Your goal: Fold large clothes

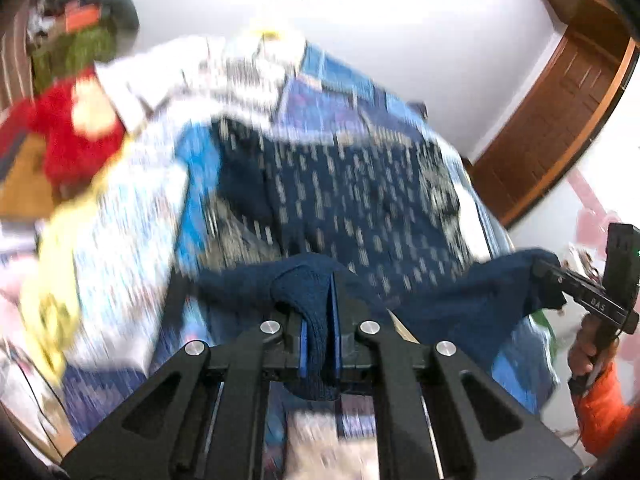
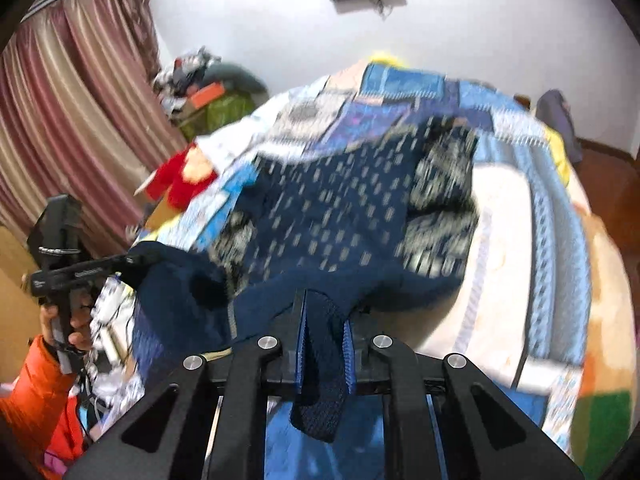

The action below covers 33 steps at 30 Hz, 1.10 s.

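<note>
A dark navy sweater [image 1: 344,200] with pale dashes lies spread on the bed [image 2: 520,240], blurred by motion; it also shows in the right wrist view [image 2: 340,216]. My left gripper [image 1: 320,312] is shut on a bunched navy edge of the sweater. My right gripper [image 2: 325,320] is shut on another part of the same edge. Each gripper shows in the other's view, the right one [image 1: 548,276] and the left one [image 2: 132,260], both clamped on the lifted hem, which stretches between them.
A blue patchwork bedspread [image 1: 360,92] covers the bed. A red plush toy [image 1: 80,132] and a clutter pile [image 2: 208,88] sit at the bed's left. Striped curtains [image 2: 72,120] hang at left; a wooden door [image 1: 560,112] stands at right.
</note>
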Tool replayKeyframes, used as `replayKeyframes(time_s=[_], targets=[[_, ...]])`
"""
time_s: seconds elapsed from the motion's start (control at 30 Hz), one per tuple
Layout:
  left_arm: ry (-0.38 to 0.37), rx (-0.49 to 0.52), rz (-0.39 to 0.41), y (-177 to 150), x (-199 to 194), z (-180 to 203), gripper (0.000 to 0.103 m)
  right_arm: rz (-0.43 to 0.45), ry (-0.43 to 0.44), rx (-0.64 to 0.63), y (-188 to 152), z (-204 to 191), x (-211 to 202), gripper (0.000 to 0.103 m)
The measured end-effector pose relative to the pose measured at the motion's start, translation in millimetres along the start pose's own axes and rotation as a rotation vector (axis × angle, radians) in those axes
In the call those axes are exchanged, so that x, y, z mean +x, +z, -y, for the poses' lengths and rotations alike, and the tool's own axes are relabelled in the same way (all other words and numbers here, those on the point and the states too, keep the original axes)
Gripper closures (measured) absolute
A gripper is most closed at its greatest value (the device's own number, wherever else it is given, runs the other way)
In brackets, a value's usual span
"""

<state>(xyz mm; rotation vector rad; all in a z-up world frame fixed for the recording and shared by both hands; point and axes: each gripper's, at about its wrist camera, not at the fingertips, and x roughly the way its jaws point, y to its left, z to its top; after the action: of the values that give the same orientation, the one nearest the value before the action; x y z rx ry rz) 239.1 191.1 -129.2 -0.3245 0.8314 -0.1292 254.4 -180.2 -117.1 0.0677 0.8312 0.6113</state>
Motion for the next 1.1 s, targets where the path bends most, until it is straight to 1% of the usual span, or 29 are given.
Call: replayKeyframes(time_s=[0.07,0.1,0.23,0.33,0.4,0.47,0.57,0.6,0.63,0.7,0.73,0.8,0.9,0.93,1.0,1.03,1.07,1.1], targets=[[0.037,0.011,0.052,34,5,0,0.095,0.031,-0.005,0.018,25,10,6,0.091],[0.045,0.008,0.062,43,9,-2,0.095,0.041,-0.007,0.022,36,14,10,0.091],[0.104,-0.060,0.097,97,42,-20,0.095,0.077,-0.054,0.028,87,30,36,0.091],[0.160,-0.093,0.099,122,74,-33,0.095,0.082,-0.095,0.044,123,44,66,0.091],[0.192,-0.127,0.084,133,102,-47,0.095,0.072,-0.125,0.054,140,54,89,0.091],[0.206,-0.167,0.052,143,134,-64,0.095,0.050,-0.159,0.070,154,67,118,0.091],[0.245,-0.190,-0.005,144,179,-80,0.095,0.011,-0.204,0.101,161,89,162,0.091],[0.255,-0.190,-0.020,143,188,-82,0.095,-0.007,-0.209,0.115,161,97,177,0.091],[0.274,-0.196,-0.049,141,205,-87,0.094,-0.027,-0.213,0.131,160,106,191,0.091],[0.293,-0.206,-0.080,137,222,-94,0.094,-0.055,-0.228,0.155,159,122,211,0.091],[0.301,-0.212,-0.090,134,231,-100,0.093,-0.063,-0.219,0.169,158,130,218,0.091],[0.306,-0.229,-0.107,130,242,-110,0.092,-0.057,-0.184,0.192,157,144,220,0.091],[0.276,-0.272,-0.114,124,247,-122,0.089,-0.064,-0.108,0.223,157,159,214,0.091],[0.273,-0.276,-0.116,123,247,-124,0.089,-0.068,-0.097,0.222,156,162,209,0.091],[0.280,-0.260,-0.129,125,246,-121,0.089,-0.058,-0.128,0.191,157,164,200,0.091],[0.299,-0.229,-0.143,128,245,-117,0.089,-0.053,-0.142,0.171,157,165,194,0.090],[0.327,-0.195,-0.151,130,243,-112,0.089,-0.046,-0.214,0.148,158,166,188,0.090],[0.349,-0.161,-0.158,133,240,-107,0.089,-0.039,-0.341,0.113,159,166,180,0.090]])
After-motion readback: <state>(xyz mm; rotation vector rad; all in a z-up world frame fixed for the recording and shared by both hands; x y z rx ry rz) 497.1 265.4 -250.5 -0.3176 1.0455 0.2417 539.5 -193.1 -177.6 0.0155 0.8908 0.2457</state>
